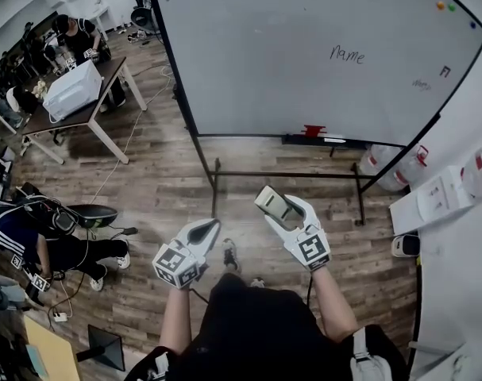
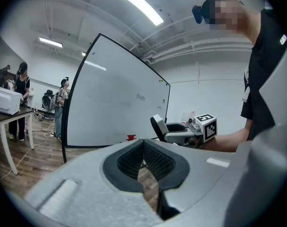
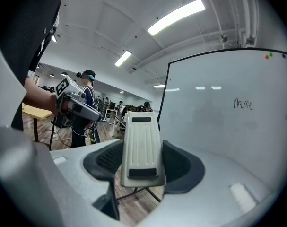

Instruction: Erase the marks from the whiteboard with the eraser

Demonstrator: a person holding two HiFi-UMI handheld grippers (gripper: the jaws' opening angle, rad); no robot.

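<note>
The whiteboard point(image 1: 304, 46) stands ahead on a black wheeled frame. It carries the handwritten word "name" point(image 1: 346, 54) and two small marks point(image 1: 421, 84) further right. A red object point(image 1: 313, 130) sits on its tray. My right gripper point(image 1: 282, 213) is shut on a pale grey eraser point(image 1: 271, 203), held at waist height short of the board. The eraser point(image 3: 141, 145) fills the space between the jaws, with the writing point(image 3: 243, 103) beyond it. My left gripper point(image 1: 210, 227) hangs beside it, shut and holding nothing point(image 2: 144, 150). It sees the eraser point(image 2: 158, 126).
A table point(image 1: 82, 117) with a white box point(image 1: 72, 90) stands at the left, with people near it and one person point(image 1: 26, 232) crouched on the floor. Water bottles point(image 1: 391, 165) and a white unit point(image 1: 431, 201) are at the right. The board's base bar point(image 1: 288, 175) crosses the wooden floor.
</note>
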